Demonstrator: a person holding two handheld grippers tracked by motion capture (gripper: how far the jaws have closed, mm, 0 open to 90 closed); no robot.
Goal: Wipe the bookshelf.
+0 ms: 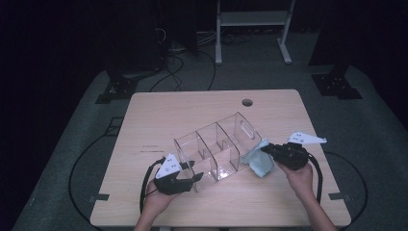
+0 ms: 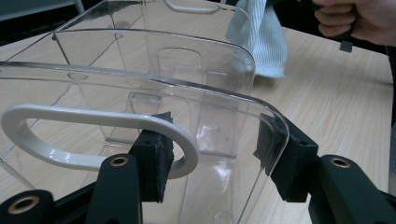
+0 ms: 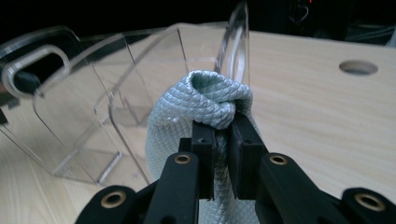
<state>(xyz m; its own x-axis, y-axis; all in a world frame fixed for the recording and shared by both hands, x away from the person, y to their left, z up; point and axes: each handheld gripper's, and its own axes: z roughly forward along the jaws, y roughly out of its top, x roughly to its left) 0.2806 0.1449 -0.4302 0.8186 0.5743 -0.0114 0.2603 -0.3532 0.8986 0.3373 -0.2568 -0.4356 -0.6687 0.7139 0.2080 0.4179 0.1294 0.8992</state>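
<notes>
Clear organiser: transparent plastic caddy w/ three compartments, tipped on its side near the middle of the table, open face turned toward the person, cut-out handle end toward the right.

Left: left gripper grasps the organiser's near end wall. In the left gripper view the two pads straddle the clear wall beside the white-rimmed handle slot, one pad inside, one outside, both pressing the plastic. Judged purpose: hold the caddy tilted and steady so it can't slide or roll while the other side is worked.

Centre: dividers stand visible through the walls; compartments look empty. The tilt seems to bring the far wall w/in reach of the cloth.

Right: right gripper is clenched on a bunched fold of pale blue cloth; the right gripper view shows the jaws pinched tight on the wad, its rounded end pushed forward. Cloth sits against the organiser's right-hand end, approx. at the handle wall; exact contact point can't be told. Bunching gives a firm pad, likely for wiping that wall.
</notes>
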